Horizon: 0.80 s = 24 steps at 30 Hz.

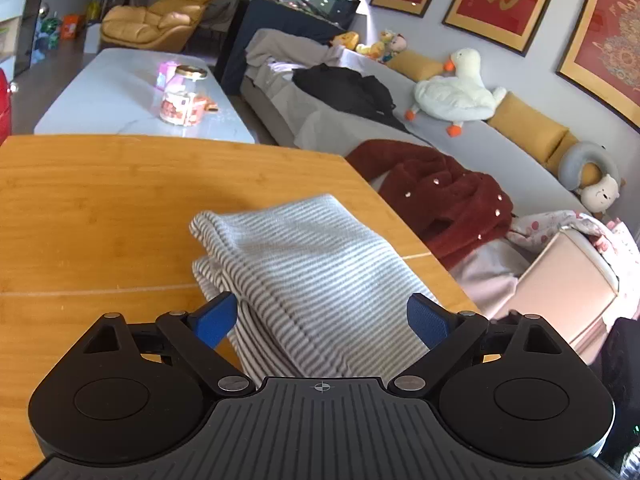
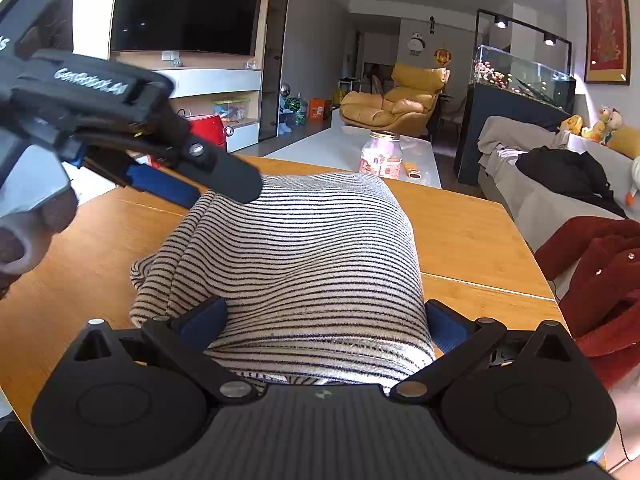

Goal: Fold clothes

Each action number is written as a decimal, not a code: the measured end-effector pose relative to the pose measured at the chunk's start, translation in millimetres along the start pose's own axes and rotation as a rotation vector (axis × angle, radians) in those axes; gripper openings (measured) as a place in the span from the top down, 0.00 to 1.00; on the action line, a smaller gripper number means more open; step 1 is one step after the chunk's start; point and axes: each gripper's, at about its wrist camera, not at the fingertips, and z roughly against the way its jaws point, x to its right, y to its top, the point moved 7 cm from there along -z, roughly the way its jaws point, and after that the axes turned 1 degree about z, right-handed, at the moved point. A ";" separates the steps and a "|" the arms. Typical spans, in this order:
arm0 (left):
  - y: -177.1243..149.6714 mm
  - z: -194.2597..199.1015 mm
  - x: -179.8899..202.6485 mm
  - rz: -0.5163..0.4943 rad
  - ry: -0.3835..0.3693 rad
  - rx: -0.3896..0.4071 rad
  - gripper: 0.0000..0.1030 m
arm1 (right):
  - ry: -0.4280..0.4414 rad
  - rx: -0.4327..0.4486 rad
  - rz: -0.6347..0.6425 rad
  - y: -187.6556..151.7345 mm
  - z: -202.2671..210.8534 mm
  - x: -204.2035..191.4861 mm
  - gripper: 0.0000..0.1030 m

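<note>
Bamboo table filled the lower half of both views, with the sofa and a red coat off to the right edge. The striped top sat mid-frame on the table as a thick folded bundle, with its loose layers bunched at the left side.

My left gripper had its jaws spread wide. The top ran up between them in the left wrist view, but the blue pads weren't squeezing anything, so nothing was held on that side. In the right wrist view it showed in the upper left, hovering over the far left corner of the bundle.

The right gripper was wide too, and the near end of the bundle filled the whole gap between its pads. Honestly I couldn't tell if it was pinching the cloth or just straddling it.

My read was that the fold was mostly done and this step was tidying and letting go. To do that well I figured:
- lift the left one straight up and clear, so a fingertip doesn't snag a layer and drag the fold open
- keep the right one low and steady as an anchor until the left is away
- nudge those messy left-side layers in, because that edge looked uneven
- avoid tugging toward the bottom of the frame, since knit stretches and slides easily on smooth wood
</note>
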 end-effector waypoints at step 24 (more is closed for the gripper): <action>-33.4 -17.0 -11.1 0.060 -0.015 -0.060 0.34 | 0.028 -0.004 -0.096 -7.5 2.6 12.9 0.00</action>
